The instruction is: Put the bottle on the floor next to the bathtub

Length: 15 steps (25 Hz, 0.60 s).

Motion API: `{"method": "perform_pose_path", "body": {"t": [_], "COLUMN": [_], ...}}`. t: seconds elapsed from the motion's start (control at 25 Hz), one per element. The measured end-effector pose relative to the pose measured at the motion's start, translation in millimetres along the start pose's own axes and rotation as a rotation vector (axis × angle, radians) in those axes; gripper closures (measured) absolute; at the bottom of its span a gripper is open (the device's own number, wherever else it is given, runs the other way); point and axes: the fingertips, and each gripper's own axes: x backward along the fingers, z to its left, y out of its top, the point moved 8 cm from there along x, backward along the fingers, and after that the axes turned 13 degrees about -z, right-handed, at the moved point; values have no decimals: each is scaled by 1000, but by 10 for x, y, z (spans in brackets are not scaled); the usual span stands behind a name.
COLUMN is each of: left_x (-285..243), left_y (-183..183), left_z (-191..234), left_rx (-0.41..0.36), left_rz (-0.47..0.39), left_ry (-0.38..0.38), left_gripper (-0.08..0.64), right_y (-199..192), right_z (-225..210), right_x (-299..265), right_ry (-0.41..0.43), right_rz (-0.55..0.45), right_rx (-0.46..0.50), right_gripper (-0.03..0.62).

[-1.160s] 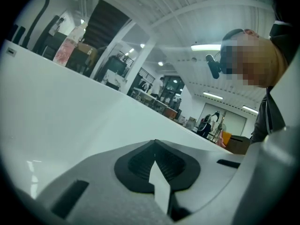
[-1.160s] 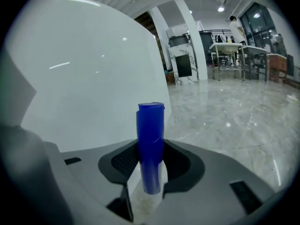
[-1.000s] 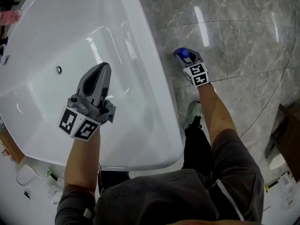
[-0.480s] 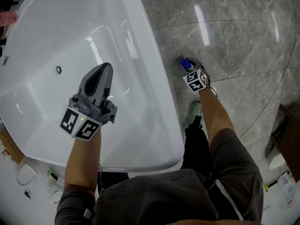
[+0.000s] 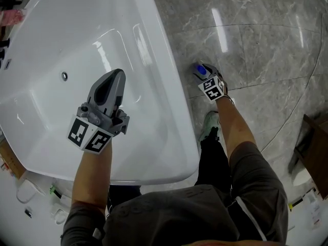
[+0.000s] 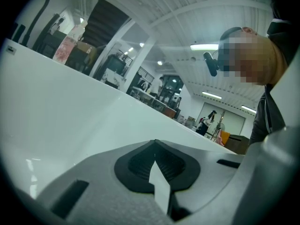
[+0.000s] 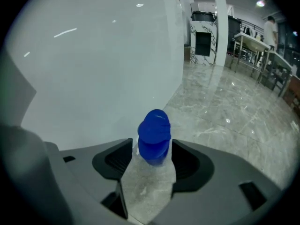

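Observation:
The bottle (image 7: 153,135) is clear plastic with a blue cap (image 5: 203,69). It stands upright, low down by the grey marble floor (image 5: 256,45), right beside the white bathtub's outer wall (image 7: 93,69). My right gripper (image 7: 151,161) reaches down around it. Its jaws are opening: the bottle is still between the dark pads (image 7: 115,161), with thin gaps on both sides. My left gripper (image 5: 114,78) hovers over the tub basin (image 5: 61,29), shut, with nothing held.
The person's shoe (image 5: 211,124) stands on the floor just behind the right gripper (image 5: 205,73). A dark piece of furniture (image 5: 312,137) sits at the right edge. Small white items (image 5: 25,193) lie past the tub's near left end. Tables stand far off (image 7: 255,41).
The right gripper has sunk lower beside the tub with the bottle, and its jaws have spread off the bottle. The left gripper has barely moved.

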Motion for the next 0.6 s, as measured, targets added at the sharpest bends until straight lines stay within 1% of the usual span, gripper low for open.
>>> {"method": "perform_pose_path", "body": {"t": [0.16,0.32,0.6], "left_x": [39,85,161], "left_y": [47,142,532], "left_z": [-56,-168,-450], "left_rx": [-16,-13,-11], "left_rz": [-11,-26,-63], "left_ry": [0,1,8], "left_gripper": [555,555,555], "right_y": [161,392,1034], "right_z": [-37,-20,8], "right_x": [178,440,1062], "right_ry": [-27,-49,-87], "right_rz": [-37,-73,-131], "right_rx": [-19,-41,-62], "right_gripper": [336,334,345]}}
